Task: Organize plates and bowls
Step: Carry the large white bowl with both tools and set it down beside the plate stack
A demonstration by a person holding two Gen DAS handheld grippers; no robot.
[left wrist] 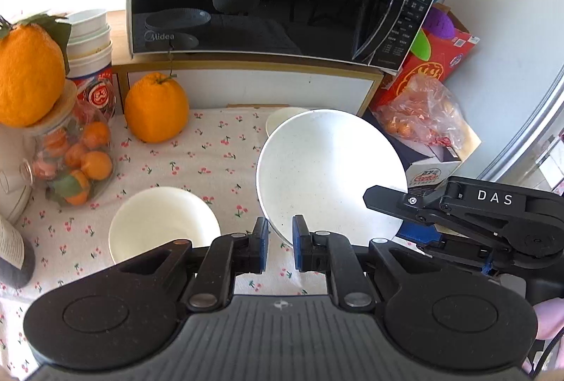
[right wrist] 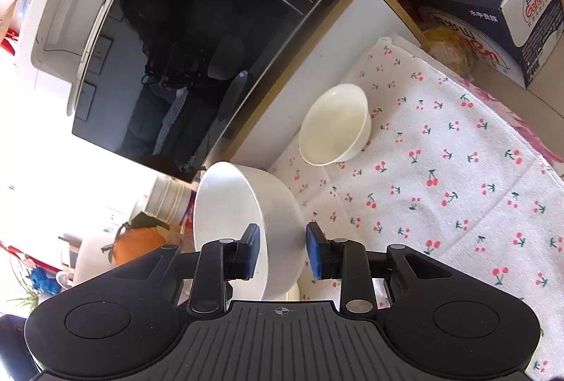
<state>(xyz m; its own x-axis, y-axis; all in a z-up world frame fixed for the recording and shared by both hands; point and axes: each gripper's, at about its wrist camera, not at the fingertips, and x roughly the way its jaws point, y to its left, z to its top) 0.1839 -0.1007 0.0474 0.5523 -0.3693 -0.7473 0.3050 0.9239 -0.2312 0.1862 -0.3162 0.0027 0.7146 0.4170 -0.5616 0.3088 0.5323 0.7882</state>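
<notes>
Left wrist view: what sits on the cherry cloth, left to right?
Jar of small oranges → small cream bowl → large speckled bowl, tilted, its rim between the left gripper fingers.

— Straddling the wall of the large speckled white bowl [right wrist: 243, 204] with the right gripper [right wrist: 283, 250]: one blue pad [right wrist: 252, 250] inside the rim, the other outside, just beside the wall. Not clear whether pressing or merely bracketing.

— Tilting?

— Tipping steeply, mouth facing left, over the cherry-print cloth [right wrist: 440, 176]. Something pale peeking out under its base; too hidden to name.

— Lying farther off?

— Sitting well apart on the cloth, a smaller cream bowl [right wrist: 335, 125], near the white cabinet front [right wrist: 317, 63]. Looming above that, a black microwave [right wrist: 197, 39]. Resting at upper right, a dark carton [right wrist: 493, 18]. Showing at lower left, an orange fruit [right wrist: 137, 247].
</notes>
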